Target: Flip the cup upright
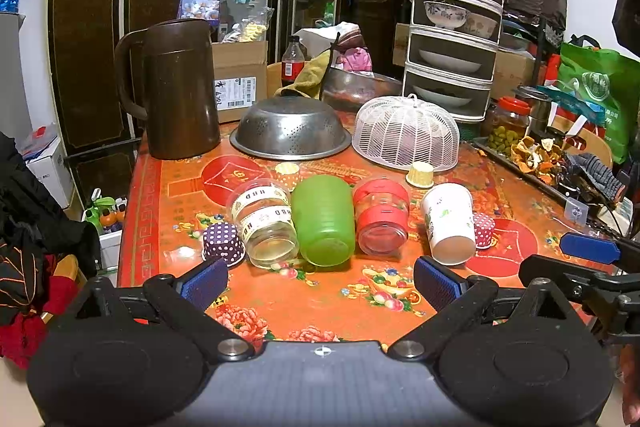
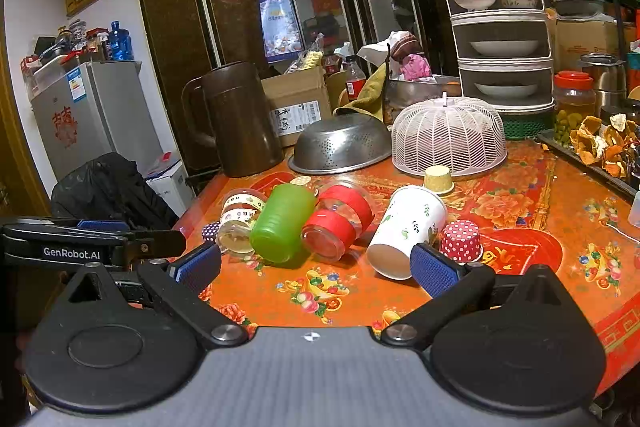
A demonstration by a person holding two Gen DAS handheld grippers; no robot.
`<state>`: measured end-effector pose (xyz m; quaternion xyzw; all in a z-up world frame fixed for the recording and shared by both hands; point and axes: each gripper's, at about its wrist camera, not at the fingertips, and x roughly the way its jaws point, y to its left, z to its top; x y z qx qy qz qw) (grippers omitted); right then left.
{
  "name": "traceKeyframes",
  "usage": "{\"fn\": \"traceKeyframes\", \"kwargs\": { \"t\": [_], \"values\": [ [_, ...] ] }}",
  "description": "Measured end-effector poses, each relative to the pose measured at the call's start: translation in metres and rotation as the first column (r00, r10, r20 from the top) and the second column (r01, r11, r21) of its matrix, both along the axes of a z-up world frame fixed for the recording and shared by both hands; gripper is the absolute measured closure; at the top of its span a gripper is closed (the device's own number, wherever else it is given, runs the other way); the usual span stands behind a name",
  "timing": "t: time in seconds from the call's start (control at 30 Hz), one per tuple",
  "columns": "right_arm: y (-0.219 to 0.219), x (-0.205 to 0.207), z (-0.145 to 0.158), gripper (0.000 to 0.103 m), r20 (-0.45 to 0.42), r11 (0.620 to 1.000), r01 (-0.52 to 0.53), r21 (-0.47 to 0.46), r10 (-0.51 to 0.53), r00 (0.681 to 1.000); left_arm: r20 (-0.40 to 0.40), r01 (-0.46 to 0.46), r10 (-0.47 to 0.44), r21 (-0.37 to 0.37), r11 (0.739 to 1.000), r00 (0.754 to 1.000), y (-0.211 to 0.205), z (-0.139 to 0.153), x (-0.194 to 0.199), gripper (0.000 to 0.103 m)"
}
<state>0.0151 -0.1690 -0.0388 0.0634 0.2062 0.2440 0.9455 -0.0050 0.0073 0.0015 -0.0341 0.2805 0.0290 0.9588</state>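
Presently, four cups are lying on their sides in a row across the red patterned tablecloth (image 1: pixel 160 195), mouths facing the cameras. In the left wrist view, from 9 to 3 o'clock, they are running as follows: a clear glass cup with lettered bands (image 1: pixel 264 223), a green plastic cup (image 1: pixel 323 219), a clear cup with red bands (image 1: pixel 382 217), and a white paper cup with leaf print (image 1: pixel 448 223). The first three are lying touching or just beside one another; the paper cup is sitting slightly apart, toward 3 o'clock.

The left gripper (image 1: pixel 320 281) is hovering above the table's near edge with its blue-padded tongs spread wide, holding nothing; the green cup is lying directly ahead at 12 o'clock. The right gripper (image 2: pixel 314 267) is likewise standing wide and empty, with the paper cup's mouth (image 2: pixel 390 259) sitting just beside its right finger (image 2: pixel 432 269).

Small paper cupcake liners are lying among the cups: a purple dotted one (image 1: pixel 222 243) beside the glass cup at 9 o'clock, a red dotted one (image 2: pixel 462 241) beside the paper cup at 3 o'clock, and a cream one (image 1: pixel 420 174) farther back.

Behind the row, a brown jug (image 1: pixel 176 91) is standing at 11 o'clock, an upturned steel colander (image 1: pixel 290 133) at 12, and a white mesh food cover (image 1: pixel 408 133) at 1. A tiered dish rack (image 1: pixel 456 11) is standing beyond them.
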Motion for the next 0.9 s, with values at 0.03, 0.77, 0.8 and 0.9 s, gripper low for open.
{"fn": "traceKeyframes", "kwargs": {
  "t": [0.03,0.77,0.8,0.9],
  "values": [
    [0.0001,0.0001,0.0000,0.001,0.000,1.000,-0.001,0.000,0.001,1.000,0.000,0.000,0.000,0.000,1.000,1.000,-0.0005,0.0002,-0.0002,0.003],
    [0.0002,-0.0008,0.0008,0.001,-0.002,1.000,-0.009,0.001,0.009,1.000,0.003,0.003,-0.003,0.000,1.000,1.000,-0.0026,0.0011,-0.0017,0.003],
    [0.0002,-0.0008,0.0008,0.001,-0.002,1.000,-0.009,0.001,0.009,1.000,0.003,0.003,-0.003,0.000,1.000,1.000,-0.0029,0.0013,-0.0020,0.003],
    [0.0002,-0.0008,0.0008,0.001,-0.002,1.000,-0.009,0.000,0.009,1.000,0.002,0.002,-0.002,0.000,1.000,1.000,-0.0026,0.0012,-0.0017,0.003]
  ]
}}
